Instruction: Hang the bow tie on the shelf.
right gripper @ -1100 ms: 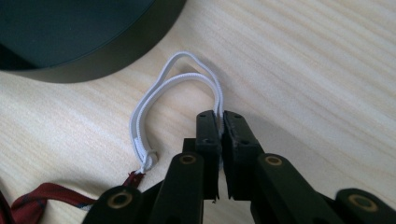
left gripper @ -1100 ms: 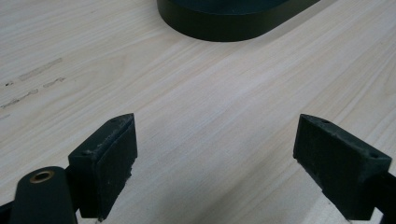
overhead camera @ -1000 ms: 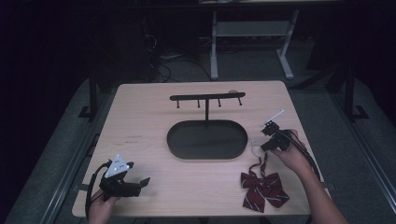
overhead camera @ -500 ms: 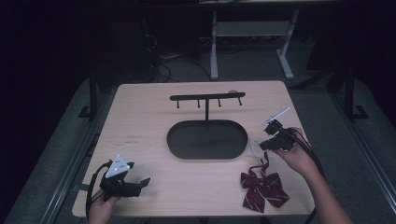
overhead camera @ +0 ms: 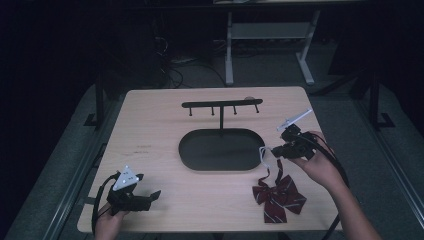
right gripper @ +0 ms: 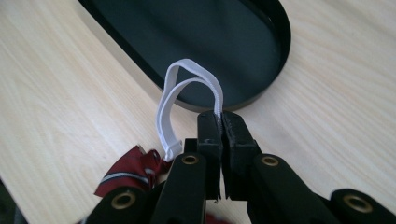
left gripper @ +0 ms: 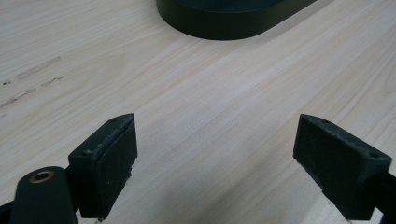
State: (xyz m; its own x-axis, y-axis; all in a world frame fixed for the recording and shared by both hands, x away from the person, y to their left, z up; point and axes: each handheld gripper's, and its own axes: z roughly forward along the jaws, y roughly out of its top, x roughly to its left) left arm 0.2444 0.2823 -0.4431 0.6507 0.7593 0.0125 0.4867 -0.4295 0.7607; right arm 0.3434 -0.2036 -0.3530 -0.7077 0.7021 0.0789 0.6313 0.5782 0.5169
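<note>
Since a second ago the right gripper (overhead camera: 276,150) has drawn slightly away from the oval black tray (overhead camera: 186,150), toward the person's side of the bench (overhead camera: 150,125), and the bow tie (overhead camera: 277,196) has shifted a little with it; the left gripper (overhead camera: 152,196) has stayed put. The right gripper sits just off the tray's right end, its fingers (right gripper: 209,135) clenched on the white elastic loop (right gripper: 187,88) of the dark red striped bow tie. The loop arches up over the tray's rim. The bow tie itself lies on the bench near the tray's right end, on the person's side. The left gripper rests well apart from the tray, off its left end toward the bench's near corner, its fingers (left gripper: 109,161) spread wide with nothing between them. A black rack with small hooks (overhead camera: 221,104) stands at the tray's far side.
</note>
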